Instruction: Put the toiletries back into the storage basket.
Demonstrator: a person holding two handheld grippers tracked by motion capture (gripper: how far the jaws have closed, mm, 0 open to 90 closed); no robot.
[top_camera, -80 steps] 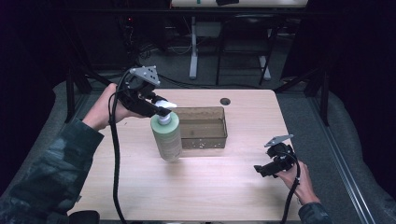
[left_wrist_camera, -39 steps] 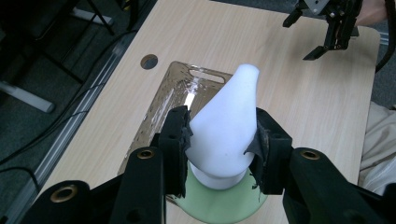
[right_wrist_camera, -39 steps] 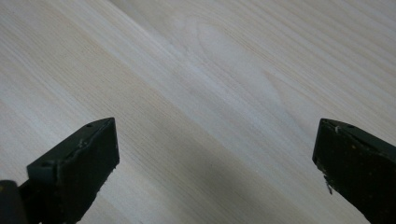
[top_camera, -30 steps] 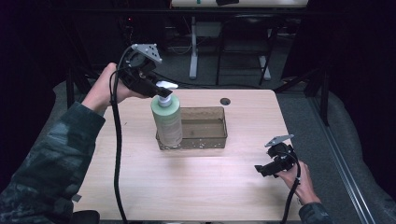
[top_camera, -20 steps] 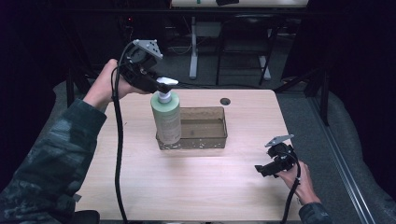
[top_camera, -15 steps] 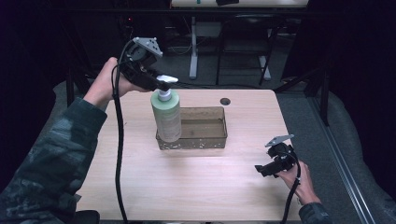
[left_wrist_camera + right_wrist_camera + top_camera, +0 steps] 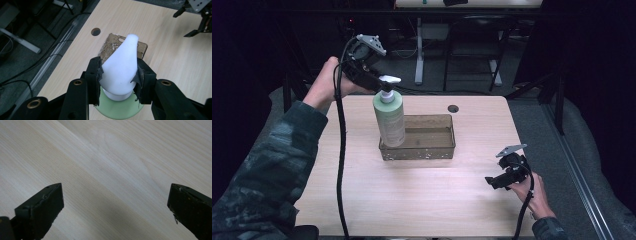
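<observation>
Your left gripper (image 7: pixel 384 85) is clamped on the white pump head (image 7: pixel 121 68) of 1 pale green soap bottle (image 7: pixel 389 117). In the left gripper view both black jaws press the sides of the head; it's smooth matte plastic, rounded at the base, tapering to a blunt spout that points away from you. Below it you see the round green shoulder of the bottle.

In the high view the bottle is a tall cylinder, upright, held by its pump over the left end of 1 tray (image 7: pixel 444 150). Can't tell whether its base touches the tray floor or hangs just above it. The tray is a shallow rectangle of see-through brownish plastic w/ straight walls, sitting mid-table, long side running left-right; an oval handle slot (image 7: pixel 122 39) shows in its end wall in the left gripper view.

Table (image 7: pixel 412 200) is light wood-grain laminate, rounded corners, w/ 1 round cable hole (image 7: pixel 453 108) at the far edge, just beyond the tray.

Your right gripper (image 7: pixel 502 180) rests low at the near right of the table, well apart from tray and bottle. In the right gripper view its 2 black jaws stand wide apart w/ nothing but bare wood grain between them.

Each gripper carries 1 grey three-cornered plate and trails 1 black cable. Your sleeves are dark camo-pattern fabric.
</observation>
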